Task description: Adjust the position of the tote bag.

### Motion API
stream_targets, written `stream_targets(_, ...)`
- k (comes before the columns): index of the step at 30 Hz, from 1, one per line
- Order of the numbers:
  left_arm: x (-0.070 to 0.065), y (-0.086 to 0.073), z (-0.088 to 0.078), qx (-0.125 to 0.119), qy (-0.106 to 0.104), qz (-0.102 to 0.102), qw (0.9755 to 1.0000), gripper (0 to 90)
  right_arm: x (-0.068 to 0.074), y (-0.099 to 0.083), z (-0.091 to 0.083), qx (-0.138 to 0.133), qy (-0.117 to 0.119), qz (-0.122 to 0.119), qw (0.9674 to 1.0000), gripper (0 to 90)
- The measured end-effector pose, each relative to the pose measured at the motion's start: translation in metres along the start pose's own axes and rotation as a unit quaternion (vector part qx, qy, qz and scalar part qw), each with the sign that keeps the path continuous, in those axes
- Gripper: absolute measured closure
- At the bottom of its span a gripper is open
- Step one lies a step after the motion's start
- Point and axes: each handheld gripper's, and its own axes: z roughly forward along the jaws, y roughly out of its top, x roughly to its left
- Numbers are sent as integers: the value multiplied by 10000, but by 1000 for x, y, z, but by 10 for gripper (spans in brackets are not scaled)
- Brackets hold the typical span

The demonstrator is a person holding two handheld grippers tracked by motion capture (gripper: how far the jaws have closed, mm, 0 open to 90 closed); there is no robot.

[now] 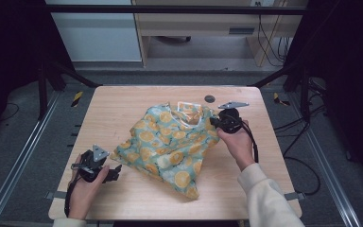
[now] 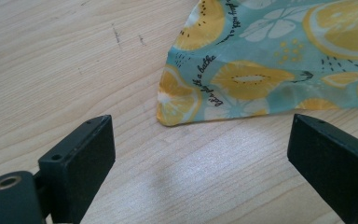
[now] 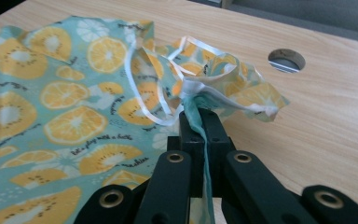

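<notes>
A teal cloth bag printed with orange slices (image 1: 170, 142) lies crumpled on the wooden table (image 1: 123, 104). My right gripper (image 1: 213, 122) is shut on the bag's top right edge near its white-trimmed handles (image 3: 144, 93); a fold of the fabric (image 3: 196, 112) is pinched between the jaws. My left gripper (image 1: 116, 169) is open at the front left, just short of the bag's lower left corner (image 2: 177, 109). That corner lies flat on the table between and beyond the two jaws, untouched.
A round cable hole (image 1: 210, 99) sits in the table near its far edge, also seen as a hole (image 3: 286, 59) beyond the bag. Bare tabletop surrounds the bag on the left and right. Black frame posts stand around the table.
</notes>
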Motion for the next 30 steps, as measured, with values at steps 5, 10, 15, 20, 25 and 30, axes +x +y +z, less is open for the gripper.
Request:
stream_targets(5, 1, 0, -1, -40, -8, -40, 10000, 74, 9, 7, -10, -159, 127, -201, 9996, 900)
stream_targets(10, 2, 6, -14, -540, -3, 19, 9985, 96, 21, 11, -19, -330, 324, -362, 9983, 900)
stream_targets(15, 4, 20, -24, -848, -124, -102, 9963, 96, 48, 15, -34, -597, 737, -705, 9930, 900)
stream_targets(20, 4, 50, -29, -926, -276, 67, 9953, 96, 77, 13, -40, -623, 1067, -1076, 9865, 900)
stream_targets(25, 6, 81, -20, -805, -434, 135, 9957, 89, 98, 8, -42, -609, 1320, -1303, 9808, 900)
stream_targets(30, 7, 107, -6, -726, -580, 20, 9957, 89, 104, 5, -41, -577, 1421, -1378, 9785, 900)
